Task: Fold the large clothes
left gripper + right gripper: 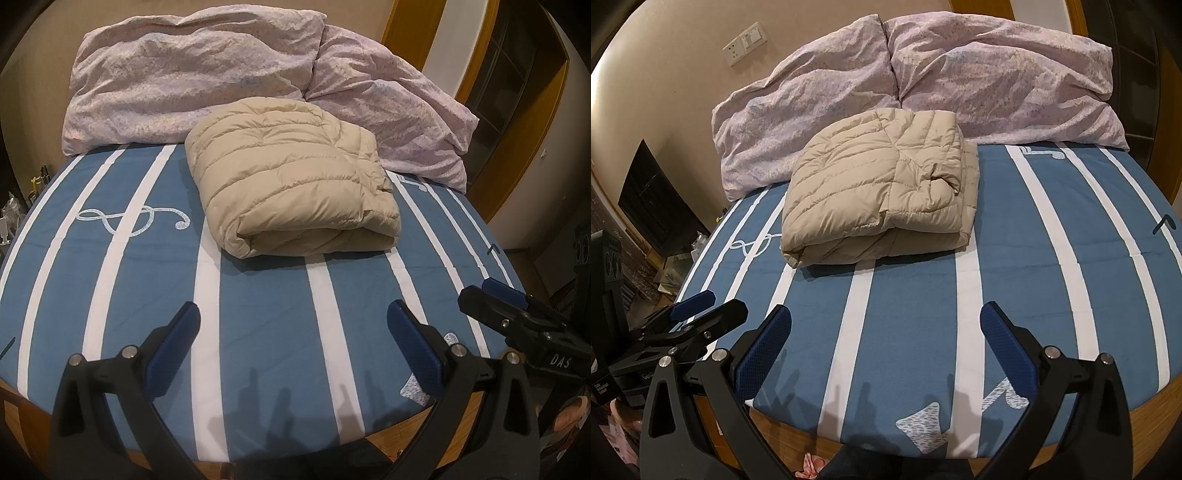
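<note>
Jaws spread and empty, your left gripper (293, 332) and right gripper (885, 332) hovered side by side over the bed (258, 295), short of the folded jacket (291, 184).

A home bedroom: wide bed under a blue white-striped sheet (258, 288), two crumpled pink floral pillows (812, 107) against a beige wall, white wall socket (733, 53).

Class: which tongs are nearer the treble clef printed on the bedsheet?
Left. The left tongs hover over the bedsheet's near edge, with the treble clef ahead-left. The right tongs sit farther right.
</note>
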Available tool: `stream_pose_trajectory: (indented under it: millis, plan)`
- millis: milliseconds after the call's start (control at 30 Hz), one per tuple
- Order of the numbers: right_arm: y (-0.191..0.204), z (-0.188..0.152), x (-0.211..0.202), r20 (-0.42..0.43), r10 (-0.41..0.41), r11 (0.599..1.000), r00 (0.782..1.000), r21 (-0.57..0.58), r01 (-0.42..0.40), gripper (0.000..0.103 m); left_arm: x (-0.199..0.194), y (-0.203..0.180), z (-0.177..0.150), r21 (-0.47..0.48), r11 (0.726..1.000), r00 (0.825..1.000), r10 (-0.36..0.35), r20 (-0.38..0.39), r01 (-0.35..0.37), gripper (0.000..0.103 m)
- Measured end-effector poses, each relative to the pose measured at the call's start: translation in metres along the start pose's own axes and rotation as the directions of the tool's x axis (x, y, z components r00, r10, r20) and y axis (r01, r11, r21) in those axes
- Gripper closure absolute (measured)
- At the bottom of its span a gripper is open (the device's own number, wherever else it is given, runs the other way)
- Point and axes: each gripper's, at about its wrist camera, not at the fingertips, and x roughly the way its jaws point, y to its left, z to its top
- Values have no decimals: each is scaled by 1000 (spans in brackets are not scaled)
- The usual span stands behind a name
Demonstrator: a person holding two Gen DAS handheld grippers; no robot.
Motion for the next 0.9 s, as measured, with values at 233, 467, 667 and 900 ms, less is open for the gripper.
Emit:
stream_pose_trajectory:
  millis: [233, 467, 667, 900]
  plan:
    - [-1, 1, 0, 0, 0, 1000, 1000, 1, 0, 1, 0, 0, 0, -2, 1000, 1000, 1, 0, -1, 3]
    - [-1, 1, 0, 0, 0, 1000, 1000, 0, 0, 1, 0, 0, 0, -2, 1000, 1000, 0, -1, 0, 3]
    - [-1, 1, 0, -1, 1, 1000, 1000, 1, -1, 1, 1, -1, 0, -3, 1000, 1000, 1, 0, -1, 3]
    - [-2, 1, 0, -2, 2, 1000, 1000, 0, -2, 1, 2, 0, -1, -2, 1000, 1000, 2, -3, -2, 2]
